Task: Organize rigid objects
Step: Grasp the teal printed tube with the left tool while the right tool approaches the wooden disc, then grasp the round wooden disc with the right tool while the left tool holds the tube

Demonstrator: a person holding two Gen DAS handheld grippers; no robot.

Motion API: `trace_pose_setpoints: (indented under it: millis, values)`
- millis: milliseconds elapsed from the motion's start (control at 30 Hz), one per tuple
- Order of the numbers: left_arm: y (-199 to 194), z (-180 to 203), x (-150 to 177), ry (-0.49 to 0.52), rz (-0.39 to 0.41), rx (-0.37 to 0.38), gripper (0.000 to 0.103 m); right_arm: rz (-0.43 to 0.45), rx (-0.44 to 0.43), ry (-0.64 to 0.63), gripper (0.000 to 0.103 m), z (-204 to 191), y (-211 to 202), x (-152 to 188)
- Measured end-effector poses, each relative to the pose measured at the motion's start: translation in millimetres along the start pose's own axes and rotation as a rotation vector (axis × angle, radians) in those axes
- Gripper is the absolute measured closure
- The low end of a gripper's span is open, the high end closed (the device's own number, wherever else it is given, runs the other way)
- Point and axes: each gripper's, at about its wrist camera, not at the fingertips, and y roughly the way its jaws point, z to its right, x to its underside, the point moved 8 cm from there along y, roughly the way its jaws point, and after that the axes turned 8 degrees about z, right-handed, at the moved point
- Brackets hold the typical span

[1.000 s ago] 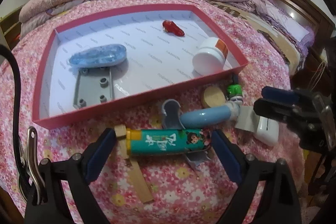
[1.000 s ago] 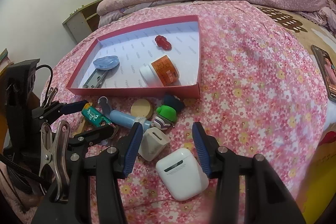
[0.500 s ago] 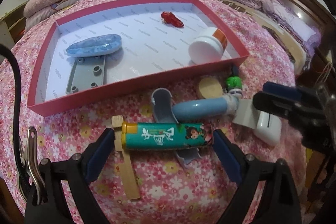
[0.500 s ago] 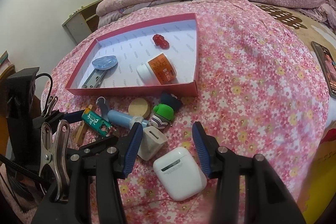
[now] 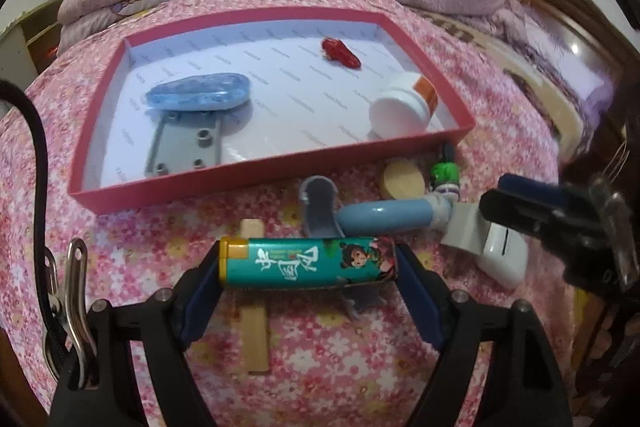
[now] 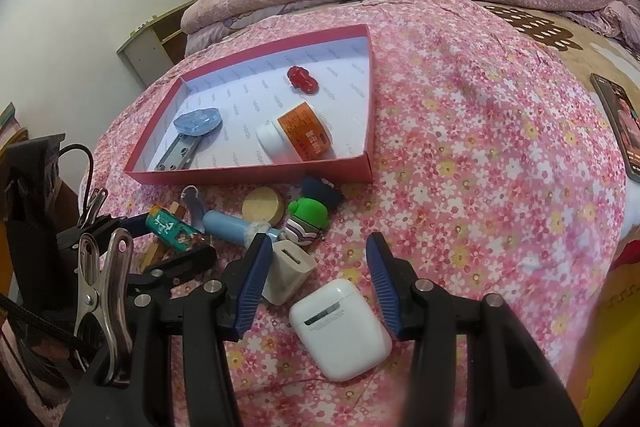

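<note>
My left claw has just been closing, and its blue pads now press both ends of the teal cylindrical tube w/ cartoon print; the tube lies crosswise btwn them, so I've got it pinched. The tube sits over a flat pale wooden stick on the pink floral bedspread, just in front of the shallow red cardboard box w/ white lining.

Inside the box: a translucent blue oval case resting partly on a grey metal plate w/ studs, a small red glossy figure toward the far side, and a white-capped jar w/ orange label lying on its side in the right near corner.

Outside, along the box's near wall: a grey curved plastic piece, a light blue tube-shaped item touching it, a round wooden disc, a green-and-dark toy figure, and a white square charger block.

My right claw is spread, pinching nothing; the white glossy earbud case lies on the bedspread btwn its fingers, closer to the right-hand pad, and I can't tell if it touches it. The charger block sits just beside the left-hand pad. A dark phone lies at the far right edge of the bed.
</note>
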Motion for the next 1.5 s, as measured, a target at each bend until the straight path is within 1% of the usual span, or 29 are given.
trace_pose_setpoints:
  millis: [133, 233, 333, 367, 433, 500, 533, 667, 800, 1133, 1367, 1500]
  values:
    - [-15.9, -12.7, -6.5, -0.029, 0.044, -0.005, 0.019, 0.007, -0.015, -0.027, 0.053, -9.7, 0.2, -4.7]
    - [-24.9, -23.6, -11.0, -0.053, 0.068, -0.019, 0.019, 0.009, -0.049, -0.052, 0.053, -21.7, 4.4, -9.6]
    - [-29.6, -33.8, -10.9, -0.077, 0.078, -0.034, 0.019, -0.003, -0.073, -0.058, 0.064, -32.4, 12.8, -15.4]
    - [-30.0, -39.1, -10.6, -0.089, 0.08, -0.039, 0.019, -0.009, -0.072, -0.063, 0.064, -35.6, 16.9, -17.4]
    - [-30.1, -47.3, -9.3, -0.119, 0.079, -0.045, 0.019, -0.021, -0.041, -0.085, 0.065, -39.9, 26.7, -21.0]
    - [-29.8, -51.7, -7.3, -0.139, 0.074, -0.043, 0.019, -0.045, 0.009, -0.109, 0.069, -41.2, 36.5, -21.7]
    - [-29.4, -53.6, -6.6, -0.144, 0.073, -0.045, 0.019, -0.053, 0.021, -0.116, 0.071, -43.4, 41.4, -22.2]
    - [-30.0, -59.9, -5.7, -0.159, 0.086, -0.052, 0.019, -0.119, 0.051, -0.108, 0.071, -43.1, 58.3, -14.3]
    - [-28.8, -66.5, -4.6, -0.164, 0.09, -0.07, 0.019, -0.107, 0.082, -0.162, 0.071, -48.1, 61.1, -11.4]
    - [-25.1, -76.6, 1.7, -0.189, 0.074, -0.078, 0.019, -0.052, 0.159, -0.298, 0.071, -59.6, 61.6, -1.7]
    - [-24.8, -76.8, 3.0, -0.182, 0.072, -0.078, 0.019, -0.049, 0.102, -0.262, 0.071, -61.0, 54.8, 2.1]
    - [-25.0, -75.8, 2.4, -0.179, 0.072, -0.081, 0.019, -0.026, 0.064, -0.24, 0.071, -60.9, 47.7, -0.4]
